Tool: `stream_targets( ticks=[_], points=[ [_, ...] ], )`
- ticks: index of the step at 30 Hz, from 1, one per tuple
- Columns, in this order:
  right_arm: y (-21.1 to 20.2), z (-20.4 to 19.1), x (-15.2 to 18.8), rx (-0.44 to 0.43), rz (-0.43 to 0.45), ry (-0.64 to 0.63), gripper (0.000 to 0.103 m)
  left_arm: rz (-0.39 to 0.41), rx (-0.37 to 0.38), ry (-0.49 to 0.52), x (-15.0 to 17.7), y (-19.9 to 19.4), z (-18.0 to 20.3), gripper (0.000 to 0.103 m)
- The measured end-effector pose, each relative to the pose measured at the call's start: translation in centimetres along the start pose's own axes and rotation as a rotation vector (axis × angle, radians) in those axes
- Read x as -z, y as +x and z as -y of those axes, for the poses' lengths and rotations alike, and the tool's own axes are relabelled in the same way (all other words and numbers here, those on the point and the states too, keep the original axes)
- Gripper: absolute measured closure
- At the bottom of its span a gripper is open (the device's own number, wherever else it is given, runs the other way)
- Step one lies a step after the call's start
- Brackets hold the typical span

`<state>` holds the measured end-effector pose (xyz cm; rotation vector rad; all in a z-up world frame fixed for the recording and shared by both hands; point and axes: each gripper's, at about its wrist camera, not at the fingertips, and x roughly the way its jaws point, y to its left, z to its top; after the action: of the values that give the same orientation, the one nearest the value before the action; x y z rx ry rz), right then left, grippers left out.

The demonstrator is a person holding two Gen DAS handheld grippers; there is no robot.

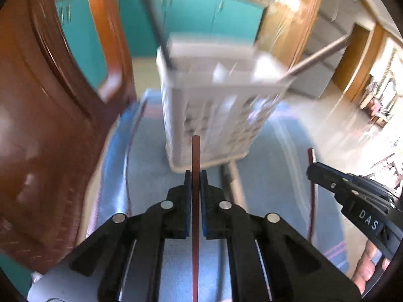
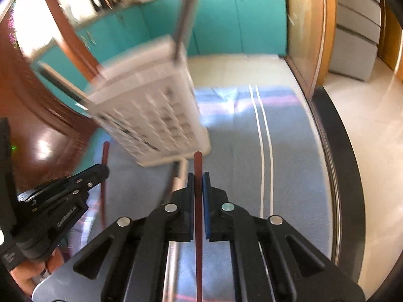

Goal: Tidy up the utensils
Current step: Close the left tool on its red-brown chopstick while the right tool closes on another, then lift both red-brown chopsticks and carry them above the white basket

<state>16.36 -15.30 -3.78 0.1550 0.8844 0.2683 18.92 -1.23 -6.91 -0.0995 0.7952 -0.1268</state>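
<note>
Closest to the left wrist camera, the left tongs (image 1: 196, 176) are pressed narrow on a reddish-brown chopstick (image 1: 195, 156), which runs straight between the blue pads (image 1: 204, 201) and points toward 12 o'clock. The right tongs (image 2: 198, 178) hold a second reddish-brown chopstick (image 2: 198, 166) in the same way, also pointing to 12 o'clock. Both tongs are above a desk covered with a blue striped cloth (image 2: 289, 151). A white slotted utensil holder (image 1: 214, 110) stands on this cloth just beyond the chopstick tips; it is blurred in both views. A dark handle (image 1: 153, 22) leans out of the holder toward 11 o'clock, and a grey-brown handle (image 1: 320, 55) leans out toward 2 o'clock. One grey utensil (image 1: 235, 183) lies flat on the cloth, touching or almost touching the holder base; I cannot tell which. A brown wooden chair back (image 1: 50, 115) rises at 9 o'clock in the left view. Turquoise cabinets (image 2: 226, 17) stand far behind.
</note>
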Motion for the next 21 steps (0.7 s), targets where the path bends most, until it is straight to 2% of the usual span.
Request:
stream_targets(
  ticks=[3,8,11,13,15,17,21],
  points=[
    [-4.4,-0.1,-0.6,-0.057,0.085,-0.001,0.096,0.125,0.025,0.030,-1.1,-4.9,0.8,0.096],
    [-10.4,0.1,-2.5,-0.105,0.235,0.009,0.096,0.331,0.079,0.012,-4.4,-11.7,1.4,0.096],
    [-12.7,-0.4,-4.2,-0.105,0.325,0.011,0.096,0.523,0.110,-0.027,-6.7,-15.9,1.4,0.096],
    [-13.2,-0.6,-5.0,-0.090,0.342,0.012,0.096,0.655,0.095,-0.069,-8.0,-17.9,1.0,0.096],
    [-13.5,-0.9,-5.5,-0.098,0.352,0.013,0.096,0.741,0.034,-0.107,-8.9,-18.6,0.5,0.096],
    [-13.5,-1.3,-6.1,-0.104,0.356,0.008,0.096,0.756,-0.007,-0.120,-9.7,-17.5,0.4,0.096],
    [-14.4,-2.1,-7.2,-0.116,0.406,0.006,0.096,0.647,-0.029,-0.151,-10.9,-12.1,-0.9,0.096]
  ],
)
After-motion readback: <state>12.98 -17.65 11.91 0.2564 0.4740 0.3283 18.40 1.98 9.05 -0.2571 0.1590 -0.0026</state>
